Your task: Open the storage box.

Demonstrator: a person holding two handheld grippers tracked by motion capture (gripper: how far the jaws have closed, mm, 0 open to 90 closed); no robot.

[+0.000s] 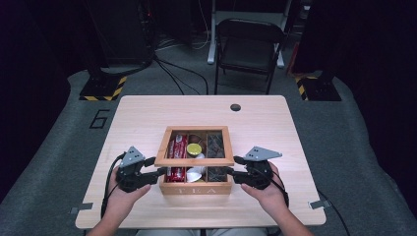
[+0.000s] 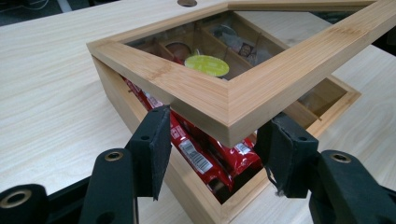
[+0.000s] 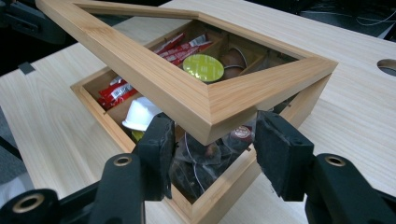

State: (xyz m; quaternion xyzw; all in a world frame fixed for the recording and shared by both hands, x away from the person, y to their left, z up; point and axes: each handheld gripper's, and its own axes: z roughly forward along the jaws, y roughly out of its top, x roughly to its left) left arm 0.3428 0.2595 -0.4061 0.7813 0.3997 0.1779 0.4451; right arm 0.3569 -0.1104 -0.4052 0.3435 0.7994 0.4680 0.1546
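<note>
The high view looks forward and down from above the person's side, taking in the whole counter (image 1: pixel 147 113), a chair (image 1: pixel 248 46) beyond it and the floor around. The left gripper view sits low and close at the wooden box's (image 2: pixel 116 88) near left corner, looking across the raised lid (image 2: pixel 201 93). The right gripper view sits as close at the near right corner. All three share the box, its lid and the contents under the glass.

A black folding chair (image 1: pixel 249 46) stands on grey carpet (image 1: pixel 59 128) in a dark room.
</note>
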